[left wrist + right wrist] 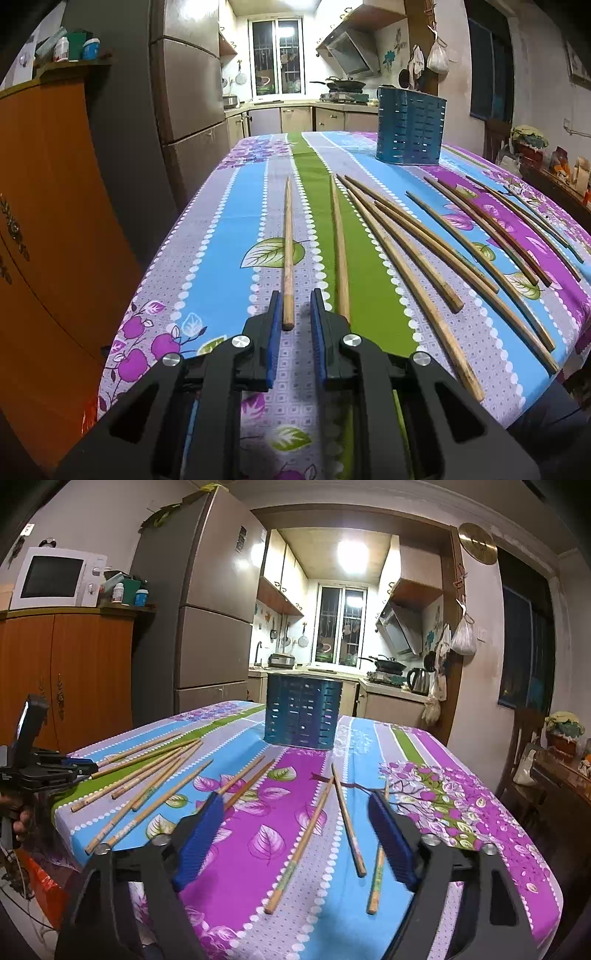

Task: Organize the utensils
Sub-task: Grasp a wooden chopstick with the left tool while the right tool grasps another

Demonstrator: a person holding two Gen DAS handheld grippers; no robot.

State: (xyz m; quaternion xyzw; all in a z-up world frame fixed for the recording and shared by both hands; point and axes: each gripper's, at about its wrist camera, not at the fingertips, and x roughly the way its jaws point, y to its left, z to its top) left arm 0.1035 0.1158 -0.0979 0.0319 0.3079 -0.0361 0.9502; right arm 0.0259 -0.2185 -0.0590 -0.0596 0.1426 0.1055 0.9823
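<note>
The worktop (221, 240) was covered with a striped floral cloth, and loose chopsticks were spread over it in a fan. The holder (410, 125), a blue slotted tub, stood upright at the far end of the worktop, well apart from both tongs. The left tongs (295, 295) were set low over the near edge with the pads a narrow gap apart. The butt of the leftmost chopstick (288, 240) lay between the pads, close against the left pad, while a clear gap was seen to the right pad; no clamping was shown. A second chopstick (340, 240) lay just beside the right finger, outside the gap. The remaining chopsticks (424, 251) lay further right, some overlapping. In the right wrist view, the right tongs (295, 797) were held wide apart above the worktop, and nothing was gripped. Beyond the pads, two crossed chopsticks (306, 834) (347, 819) lay on the cloth, touching near their far tips. A third chopstick (375, 886) was partly hidden behind the right finger. The holder (303, 716) was seen straight ahead.
</note>
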